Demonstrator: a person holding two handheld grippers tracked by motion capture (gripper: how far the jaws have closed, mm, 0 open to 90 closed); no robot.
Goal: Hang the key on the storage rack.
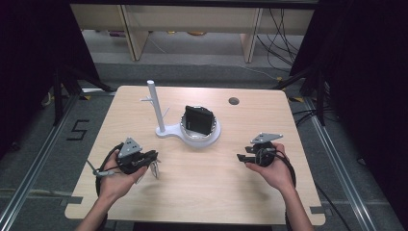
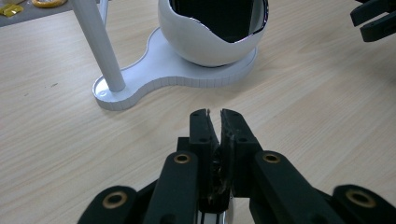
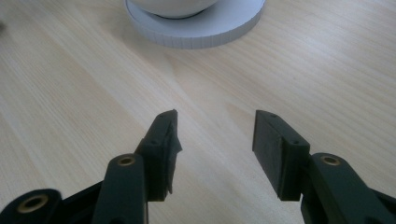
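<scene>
Left gripper [image 2: 215, 114] pinched together, nothing in it, hovering low over the table [image 1: 202, 192] near its left front. Right gripper [image 3: 215, 135] spread apart, also holding nothing, resting over at the right side. Straight ahead of both, well apart from either: white stand [image 1: 190, 137] mid-table, with a round bowl-shaped cup [image 2: 205, 42] holding a black boxy thing [image 1: 198, 120] tilted inside. Upright white post [image 1: 155, 106] on the same base, left of the cup.

Light wooden table [image 1: 202, 192] with a white stand [image 1: 192, 136], post and bowl-shaped holder.
</scene>
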